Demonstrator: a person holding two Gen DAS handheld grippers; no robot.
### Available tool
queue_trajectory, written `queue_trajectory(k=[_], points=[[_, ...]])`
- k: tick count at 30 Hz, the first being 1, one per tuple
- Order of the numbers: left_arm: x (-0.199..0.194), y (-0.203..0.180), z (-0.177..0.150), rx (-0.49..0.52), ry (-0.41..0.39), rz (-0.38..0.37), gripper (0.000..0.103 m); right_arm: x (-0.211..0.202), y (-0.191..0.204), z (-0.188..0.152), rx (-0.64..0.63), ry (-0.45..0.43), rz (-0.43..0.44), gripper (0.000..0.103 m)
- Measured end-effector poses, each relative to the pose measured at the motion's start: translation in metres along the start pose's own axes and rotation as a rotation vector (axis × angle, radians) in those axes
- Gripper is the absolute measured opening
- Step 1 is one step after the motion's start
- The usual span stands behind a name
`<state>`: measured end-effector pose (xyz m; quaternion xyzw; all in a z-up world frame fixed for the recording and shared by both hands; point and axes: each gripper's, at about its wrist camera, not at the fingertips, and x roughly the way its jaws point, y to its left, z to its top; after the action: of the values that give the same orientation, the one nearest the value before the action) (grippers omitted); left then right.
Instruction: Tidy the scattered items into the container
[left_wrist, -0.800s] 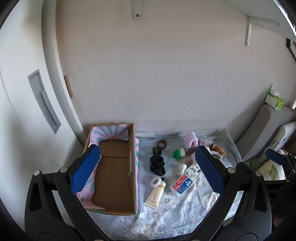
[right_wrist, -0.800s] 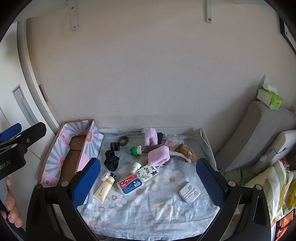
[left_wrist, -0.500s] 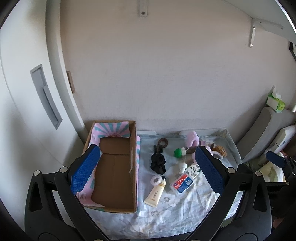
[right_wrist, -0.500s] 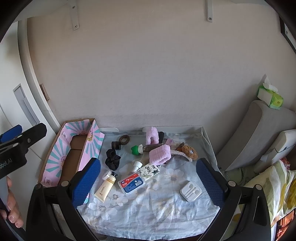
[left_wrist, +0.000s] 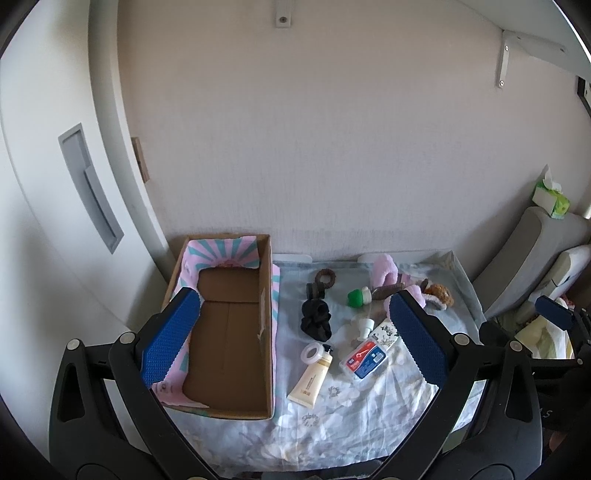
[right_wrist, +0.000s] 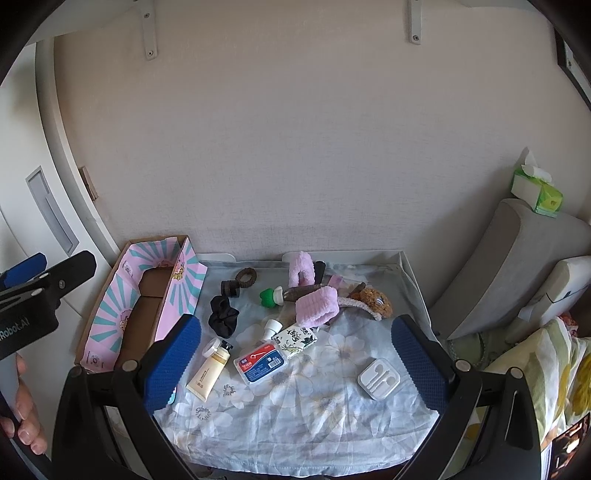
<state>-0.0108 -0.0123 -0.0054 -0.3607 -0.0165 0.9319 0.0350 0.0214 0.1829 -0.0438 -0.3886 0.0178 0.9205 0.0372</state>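
An open cardboard box with pink striped flaps sits at the left of the table; it also shows in the right wrist view. Scattered on the floral cloth lie a cream tube, a red-blue floss case, a black scrunchie, a white earphone case, a pink headband, a green-capped bottle and a brown plush. My left gripper is open and empty, high above the box and tube. My right gripper is open and empty above the cloth.
A wall runs behind the table. A white cabinet stands at the left. Grey cushions and a tissue box are at the right. Small brown rings and a patterned tissue packet also lie on the cloth.
Both views shift slightly: the table and items have slid a little lower and closer in frame. Both grippers stay open and nothing was picked up.
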Motion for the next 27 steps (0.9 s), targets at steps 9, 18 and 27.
queue_trajectory(k=[9, 18, 27], points=[[-0.002, -0.003, -0.002, 0.010, 0.001, 0.011, 0.102, -0.002, 0.000, 0.000, 0.006, -0.003, -0.003, 0.103], [-0.005, -0.012, -0.001, 0.026, -0.011, 0.020, 0.102, -0.004, -0.002, 0.000, 0.021, -0.005, 0.004, 0.103], [0.001, -0.018, -0.010, 0.054, -0.001, -0.009, 0.102, -0.006, -0.012, -0.002, 0.036, -0.011, 0.012, 0.103]])
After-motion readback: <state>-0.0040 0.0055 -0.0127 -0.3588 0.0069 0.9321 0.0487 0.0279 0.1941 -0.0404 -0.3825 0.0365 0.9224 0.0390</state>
